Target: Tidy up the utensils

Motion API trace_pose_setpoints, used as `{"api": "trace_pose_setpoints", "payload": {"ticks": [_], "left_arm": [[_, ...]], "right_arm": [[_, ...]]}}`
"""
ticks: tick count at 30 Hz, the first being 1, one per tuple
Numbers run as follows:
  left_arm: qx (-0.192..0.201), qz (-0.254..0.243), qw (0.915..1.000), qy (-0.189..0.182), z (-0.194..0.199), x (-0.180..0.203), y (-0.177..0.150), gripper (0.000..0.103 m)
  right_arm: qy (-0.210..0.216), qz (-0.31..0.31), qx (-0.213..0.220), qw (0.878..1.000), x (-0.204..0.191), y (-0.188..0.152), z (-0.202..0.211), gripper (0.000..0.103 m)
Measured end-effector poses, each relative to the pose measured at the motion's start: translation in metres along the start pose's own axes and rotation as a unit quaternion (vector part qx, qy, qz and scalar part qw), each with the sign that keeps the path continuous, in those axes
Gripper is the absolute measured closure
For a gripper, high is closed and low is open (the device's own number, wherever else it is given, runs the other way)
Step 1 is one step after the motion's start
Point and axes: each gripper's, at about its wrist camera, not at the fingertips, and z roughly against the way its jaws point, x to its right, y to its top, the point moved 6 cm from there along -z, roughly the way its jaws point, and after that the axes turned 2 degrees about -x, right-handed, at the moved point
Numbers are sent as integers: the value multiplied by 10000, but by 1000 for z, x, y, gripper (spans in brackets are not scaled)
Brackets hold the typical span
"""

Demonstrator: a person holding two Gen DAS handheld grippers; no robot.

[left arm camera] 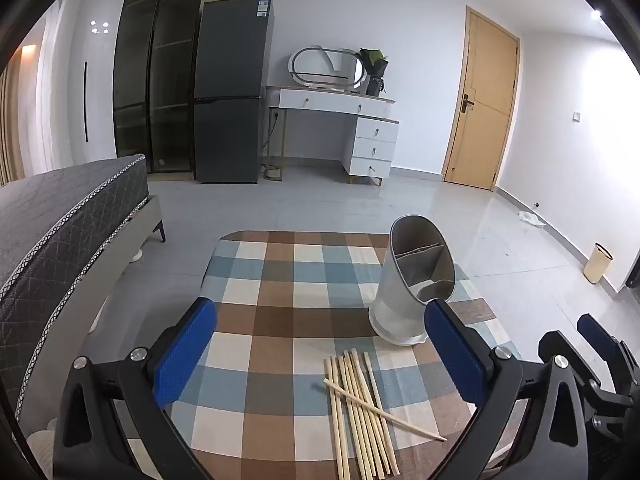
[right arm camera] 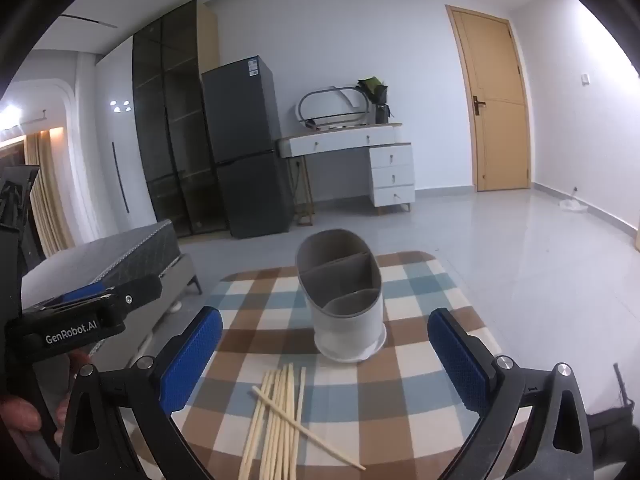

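both grippers are hanging above the near edge of the checked worktop [left arm camera: 280, 280], nothing picked up yet. left gripper [left arm camera: 320, 356] fingers are standing as wide as they go, holding nothing. right gripper [right arm camera: 326, 356] is the same: wide open, empty.

chopsticks [left arm camera: 360, 412] are lying in a loose bundle, lower centre-right in the left view and lower centre in the right view [right arm camera: 280, 420]. holder [left arm camera: 412, 284] is standing upright just behind them, right of centre in the left view, dead centre in the right view [right arm camera: 344, 296].

step in hand, as i read it: first pick. the right gripper is lined up better on the bundle. go for the one chopstick lying crosswise on top, since it's free of the rest; close across its width near the middle so it isn't swinging. then tip it upright and drop it end-first into one compartment. the holder looks light, so the left gripper steadying its wall would be helping against a knock-over.

counts: one holder, three compartments showing. chopsticks roughly nine or ten; the bundle is overlapping and running off the bottom edge, so no exact count. two grippers.
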Motion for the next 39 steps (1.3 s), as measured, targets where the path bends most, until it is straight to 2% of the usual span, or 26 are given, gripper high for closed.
{"api": "trace_pose_setpoints", "payload": {"ticks": [5, 6, 8, 39], "left_arm": [[26, -70, 9999, 111, 4, 8, -3, 2], [-53, -14, 10000, -33, -4, 6, -3, 2], [-54, 89, 9999, -70, -5, 1, -2, 2], [-114, 159, 9997, -128, -4, -2, -1, 2]], "right_arm": [[-8, 15, -8, 10000, 1, 0, 1, 0], [-17, 11, -8, 10000, 1, 0, 0, 0], [-20, -14, -6, 10000, 1, 0, 0, 0], [44, 18, 108, 9999, 2, 5, 5, 0]]}}
